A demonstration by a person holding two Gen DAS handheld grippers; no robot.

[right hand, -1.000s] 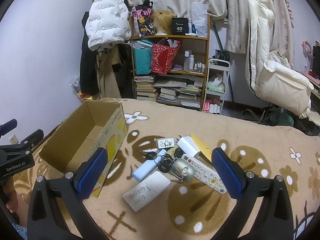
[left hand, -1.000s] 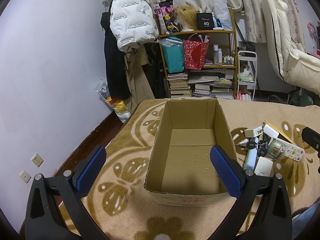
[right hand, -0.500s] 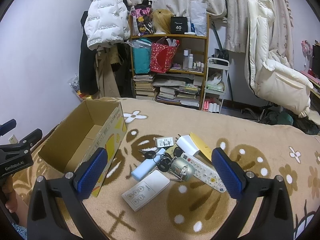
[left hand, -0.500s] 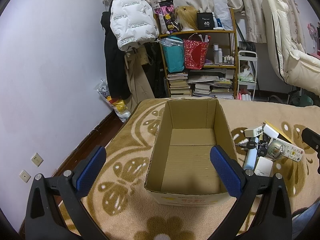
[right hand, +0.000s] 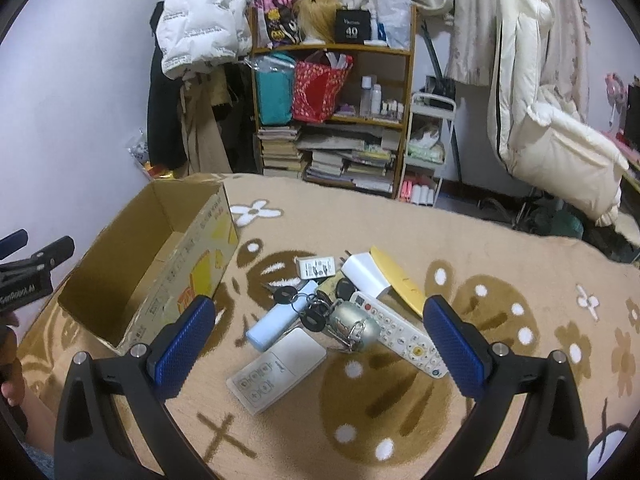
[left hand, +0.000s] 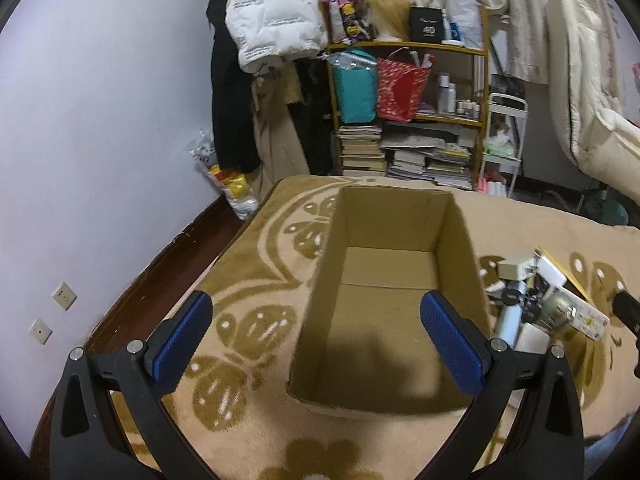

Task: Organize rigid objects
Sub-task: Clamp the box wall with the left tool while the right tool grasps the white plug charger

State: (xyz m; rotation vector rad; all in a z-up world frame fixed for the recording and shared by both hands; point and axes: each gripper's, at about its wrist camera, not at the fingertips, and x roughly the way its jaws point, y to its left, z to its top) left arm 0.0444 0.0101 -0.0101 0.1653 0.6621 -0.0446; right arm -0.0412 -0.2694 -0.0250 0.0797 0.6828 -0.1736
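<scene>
**Both tools lowered toward the bed, nothing yet picked up**

The right tool (right hand: 318,340) was held with its blue-padded jaws wide apart and empty, poised above the pile of small things. Compared with a second before, it had been brought slightly lower and nearer, so the pile filled more of its view; this was judged to be the approach to a first pick. The left tool (left hand: 316,334), likewise spread apart and empty, had been tipped down over the open brown cardboard box (left hand: 456,240), whose floor was bare.

Just beside the box, on the tan flower-patterned bed cover (right hand: 500,240), the pile was counted: one flat white wall-switch remote (right hand: 276,370), one long white button remote (right hand: 400,334), one pale blue cylinder (right hand: 276,322), one silver egg-shaped tin (right hand: 354,326), one small white charger (right hand: 317,268), one white box (right hand: 366,274), one yellow card (right hand: 400,280), and a bunch of black keys (right hand: 300,304), their number not tellable.
</scene>
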